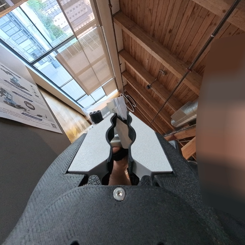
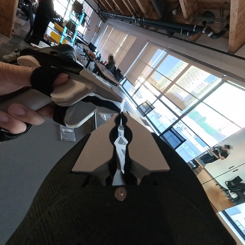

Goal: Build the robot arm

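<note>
My left gripper [image 1: 121,114] is shut on a clear plastic zip bag [image 1: 116,107] with a white label strip. The bag sticks out past the tips and holds three small black spacers [image 1: 95,116]. The view points up toward the ceiling. In the right wrist view, my right gripper [image 2: 121,114] is shut on the thin shiny film of the same bag [image 2: 121,145], seen edge-on between its fingers. The left gripper [image 2: 119,104], held by a hand [image 2: 15,82], comes in from the upper left. Its tips almost touch the right gripper's tips.
A second small labelled bag [image 2: 67,132] with tiny screws lies on the grey table [image 2: 26,159]. A printed poster [image 1: 23,95] lies on the table at the left. Large windows [image 1: 39,39], a wooden ceiling and pipes are above. People sit and stand far off by desks. The tips of both grippers are at nearly the same place.
</note>
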`<state>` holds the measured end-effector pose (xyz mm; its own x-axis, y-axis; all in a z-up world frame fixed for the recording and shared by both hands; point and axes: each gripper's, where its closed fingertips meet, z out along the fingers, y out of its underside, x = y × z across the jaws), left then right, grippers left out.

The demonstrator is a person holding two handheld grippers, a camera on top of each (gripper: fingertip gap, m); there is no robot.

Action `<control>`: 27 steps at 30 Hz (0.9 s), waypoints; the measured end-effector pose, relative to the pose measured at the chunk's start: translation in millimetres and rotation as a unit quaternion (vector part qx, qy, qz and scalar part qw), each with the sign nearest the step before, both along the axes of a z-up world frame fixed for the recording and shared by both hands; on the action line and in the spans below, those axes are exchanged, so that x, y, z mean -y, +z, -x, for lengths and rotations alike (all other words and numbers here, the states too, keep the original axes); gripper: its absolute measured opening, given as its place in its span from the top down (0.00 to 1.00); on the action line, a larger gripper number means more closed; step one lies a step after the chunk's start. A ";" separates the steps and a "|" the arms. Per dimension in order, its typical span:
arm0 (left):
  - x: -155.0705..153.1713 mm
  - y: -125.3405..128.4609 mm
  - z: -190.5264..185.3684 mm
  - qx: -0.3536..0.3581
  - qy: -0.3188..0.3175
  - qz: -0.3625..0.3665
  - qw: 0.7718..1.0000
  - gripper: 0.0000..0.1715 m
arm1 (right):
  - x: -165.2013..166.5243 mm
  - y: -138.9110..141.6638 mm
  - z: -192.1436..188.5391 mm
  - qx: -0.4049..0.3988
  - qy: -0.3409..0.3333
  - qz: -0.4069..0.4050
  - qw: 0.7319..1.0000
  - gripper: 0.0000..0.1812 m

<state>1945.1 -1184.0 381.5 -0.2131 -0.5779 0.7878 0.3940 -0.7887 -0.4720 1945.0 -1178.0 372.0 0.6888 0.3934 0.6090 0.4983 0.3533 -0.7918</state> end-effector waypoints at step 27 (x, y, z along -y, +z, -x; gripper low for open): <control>-3.7 2.2 1.5 0.025 0.002 0.012 1.000 0.95 | 4.0 1.9 0.5 -0.011 0.007 0.001 1.000 1.00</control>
